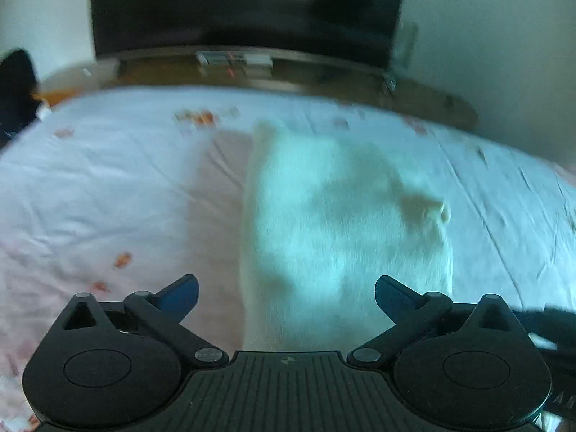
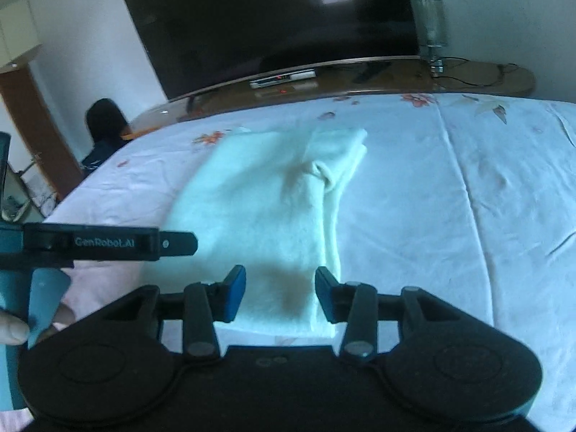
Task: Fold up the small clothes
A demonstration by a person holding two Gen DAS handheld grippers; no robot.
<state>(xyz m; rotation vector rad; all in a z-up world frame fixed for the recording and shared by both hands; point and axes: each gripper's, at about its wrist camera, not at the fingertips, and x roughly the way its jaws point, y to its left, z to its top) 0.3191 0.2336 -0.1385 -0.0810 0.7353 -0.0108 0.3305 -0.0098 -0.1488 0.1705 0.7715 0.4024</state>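
Right wrist: pale garment (image 2: 259,208) flat on bedsheet (image 2: 450,198).

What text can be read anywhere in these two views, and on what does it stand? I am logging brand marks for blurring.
"GenRobot.AI": pale lettering on the black bar of the left claw's body, seen in the right wrist view.
Red glowing display on the set-top box under the television: too small and blurred to read.
Pale letters at the lower right edge of the left wrist view: cut off, unreadable.
Nothing legible on the pale garment or the floral bedsheet.
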